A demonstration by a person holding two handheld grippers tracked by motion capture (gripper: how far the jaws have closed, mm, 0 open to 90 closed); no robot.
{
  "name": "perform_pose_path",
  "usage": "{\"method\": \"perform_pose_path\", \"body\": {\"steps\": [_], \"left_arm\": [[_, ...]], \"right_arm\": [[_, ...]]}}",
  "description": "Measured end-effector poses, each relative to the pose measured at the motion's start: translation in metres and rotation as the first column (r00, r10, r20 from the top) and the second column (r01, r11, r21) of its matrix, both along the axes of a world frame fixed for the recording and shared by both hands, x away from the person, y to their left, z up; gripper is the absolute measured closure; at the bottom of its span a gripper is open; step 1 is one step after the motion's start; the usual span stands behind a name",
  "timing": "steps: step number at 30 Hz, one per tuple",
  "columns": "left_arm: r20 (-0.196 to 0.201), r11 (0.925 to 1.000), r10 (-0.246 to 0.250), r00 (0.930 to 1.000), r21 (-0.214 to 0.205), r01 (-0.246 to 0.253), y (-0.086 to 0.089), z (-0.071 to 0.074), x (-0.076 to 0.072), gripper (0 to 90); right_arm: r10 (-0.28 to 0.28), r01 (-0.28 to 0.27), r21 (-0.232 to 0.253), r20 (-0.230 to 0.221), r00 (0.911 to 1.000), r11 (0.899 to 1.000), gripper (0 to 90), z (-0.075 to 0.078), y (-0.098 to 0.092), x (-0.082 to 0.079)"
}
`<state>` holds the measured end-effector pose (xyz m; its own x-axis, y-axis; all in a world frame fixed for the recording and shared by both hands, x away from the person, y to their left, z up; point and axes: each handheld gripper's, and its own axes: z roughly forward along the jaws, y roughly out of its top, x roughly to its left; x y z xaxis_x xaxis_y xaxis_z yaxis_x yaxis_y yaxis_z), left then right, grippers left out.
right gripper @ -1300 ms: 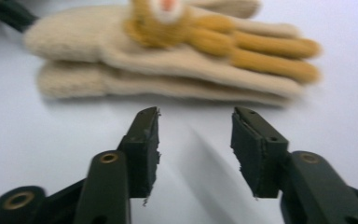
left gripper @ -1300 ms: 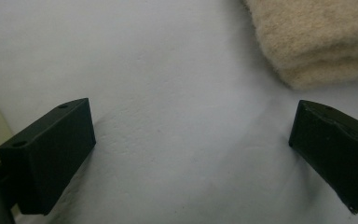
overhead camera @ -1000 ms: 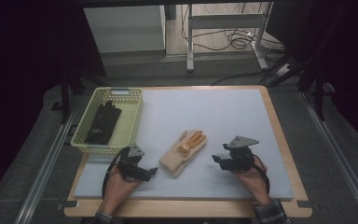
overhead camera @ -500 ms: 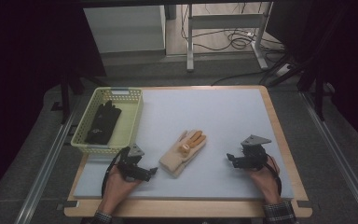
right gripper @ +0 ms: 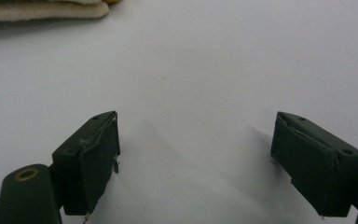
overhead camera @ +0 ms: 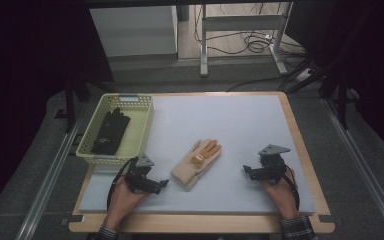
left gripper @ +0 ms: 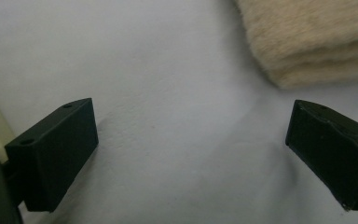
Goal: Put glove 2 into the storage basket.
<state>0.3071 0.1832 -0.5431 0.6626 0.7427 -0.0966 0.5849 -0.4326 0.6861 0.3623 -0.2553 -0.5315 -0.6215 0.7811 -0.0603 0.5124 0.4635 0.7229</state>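
A cream glove with orange fingertips (overhead camera: 197, 162) lies flat on the white mat, near its front middle. My left gripper (overhead camera: 161, 184) rests on the mat just left of the glove's cuff, jaws wide apart and empty. In the left gripper view the cuff of the glove (left gripper: 312, 42) lies at the top right, beyond the gripper (left gripper: 191, 154). My right gripper (overhead camera: 246, 172) sits on the mat well to the right of the glove, open and empty. The right gripper view has the glove (right gripper: 42, 9) at the top left, far from the gripper (right gripper: 196, 154).
A yellow-green basket (overhead camera: 142, 127) stands at the mat's left edge with a black glove (overhead camera: 111, 131) inside it. The white mat (overhead camera: 230, 120) lies on a wooden table (overhead camera: 300, 135). Beyond the table are a desk frame and cables on the floor.
My right gripper has slid to the right and slightly toward the front edge, away from the cream glove. The left gripper and the glove have stayed put.
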Motion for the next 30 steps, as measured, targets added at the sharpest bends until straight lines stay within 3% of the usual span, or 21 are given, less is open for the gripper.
{"method": "perform_pose_path", "body": {"steps": [8,18,24,30], "left_arm": [[-0.015,0.9982,-0.043,0.999,-0.044,0.042,-0.006,0.014,-0.002,1.1],[-0.015,0.9936,-0.102,0.9947,-0.05,0.101,-0.04,0.039,0.013,0.0],[-0.029,0.9909,-0.135,0.9905,-0.006,0.135,-0.074,0.05,0.03,0.0],[-0.063,0.9875,-0.138,0.9884,0.068,0.142,-0.104,0.043,0.05,0.0]], "right_arm": [[-0.001,0.001,-0.002,0.002,1.0,1.0,15.1,0.0,0.0,0.0],[0.002,-0.002,-0.008,0.011,0.9999,1.0,15.1,0.0,0.0,-0.001],[0.003,-0.003,-0.011,0.014,0.9999,1.0,15.1,0.0,0.0,-0.001],[0.002,-0.002,-0.011,0.015,0.9999,1.0,15.1,0.0,0.0,-0.001]]}}
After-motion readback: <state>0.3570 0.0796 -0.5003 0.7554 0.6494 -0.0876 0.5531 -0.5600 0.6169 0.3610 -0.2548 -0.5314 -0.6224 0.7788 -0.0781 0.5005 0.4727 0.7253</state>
